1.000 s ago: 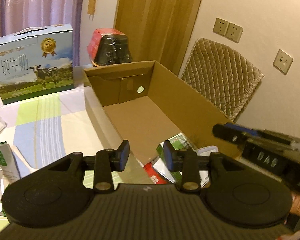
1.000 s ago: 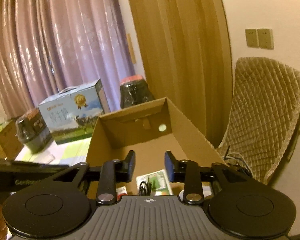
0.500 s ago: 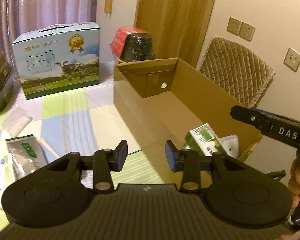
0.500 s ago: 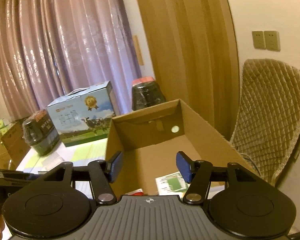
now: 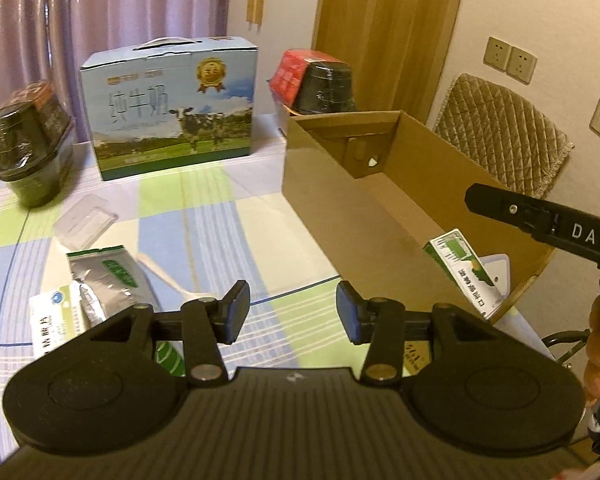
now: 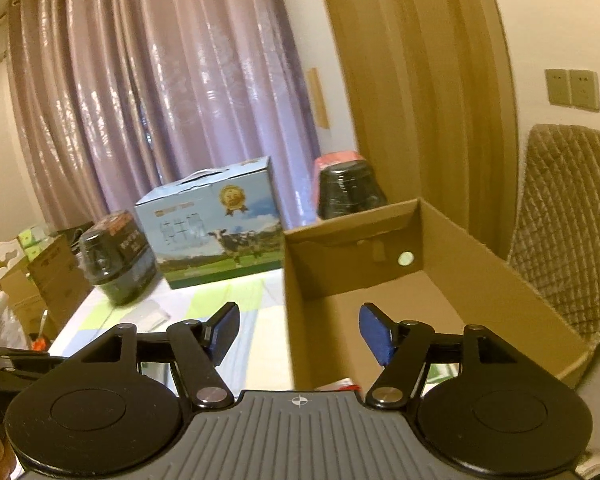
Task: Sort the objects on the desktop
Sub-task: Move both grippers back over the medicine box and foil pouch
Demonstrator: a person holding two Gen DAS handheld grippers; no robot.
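An open cardboard box [image 5: 328, 200] stands on the right of the table; it also shows in the right wrist view [image 6: 480, 264]. A green-and-white carton [image 5: 462, 270] and a white item [image 5: 498, 276] lie at its near end. My left gripper [image 5: 292, 312] is open and empty above the table, left of the box. A silver-green pouch [image 5: 108, 280], a white packet [image 5: 56, 320], a white spoon [image 5: 168, 280] and a clear plastic lid [image 5: 86, 220] lie on the table to its left. My right gripper [image 6: 298, 334] is open and empty over the box's near left wall.
A blue milk carton case [image 5: 172, 108] stands at the back of the checked tablecloth [image 5: 228, 216]. Wrapped black tubs sit at back left [image 5: 28, 148] and behind the box [image 5: 324, 84]. A quilted chair [image 5: 500, 140] stands by the wall right.
Both grippers have pulled back and up from the box and swung left. The right jaws have opened wider. The table's loose items have come into the left wrist view.
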